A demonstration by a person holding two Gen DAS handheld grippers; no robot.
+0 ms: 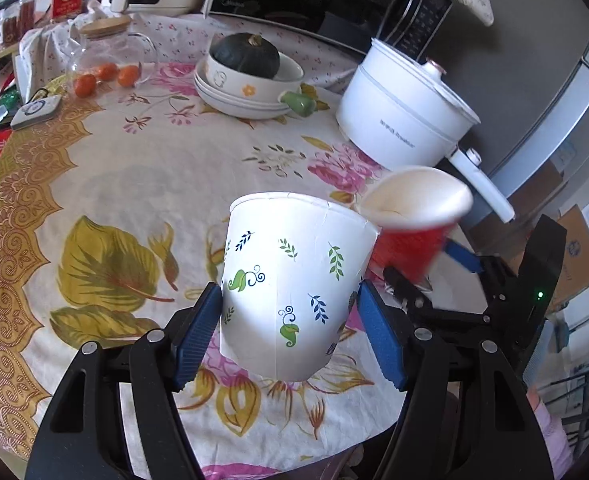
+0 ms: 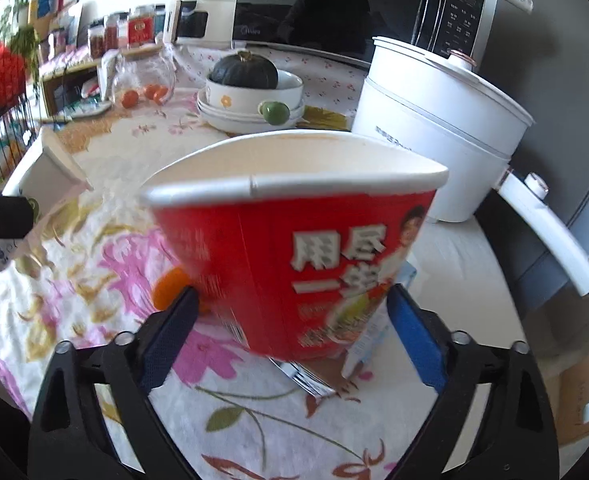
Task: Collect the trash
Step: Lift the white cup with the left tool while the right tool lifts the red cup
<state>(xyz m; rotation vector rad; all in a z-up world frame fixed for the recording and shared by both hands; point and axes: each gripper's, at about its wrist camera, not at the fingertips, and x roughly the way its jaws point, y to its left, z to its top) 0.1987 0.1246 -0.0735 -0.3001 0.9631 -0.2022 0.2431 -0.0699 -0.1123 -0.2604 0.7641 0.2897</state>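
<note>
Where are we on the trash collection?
Done: nothing visibly binned; no bin in view. In hand: left gripper holds the white leaf-print paper cup off the tablecloth; right gripper is around the squashed red noodle cup. Left: wrappers under the red cup.

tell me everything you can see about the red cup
The red instant-noodle cup is a paper tub, red outside with large white Chinese characters and a printed food picture, white inside under a rolled white rim. It looks empty and its mouth is squashed out of round. It tilts, lifted off the floral tablecloth, between the blue pads of the right hand-held gripper. In the left wrist view it sits just beyond the white leaf-printed cup.
</note>
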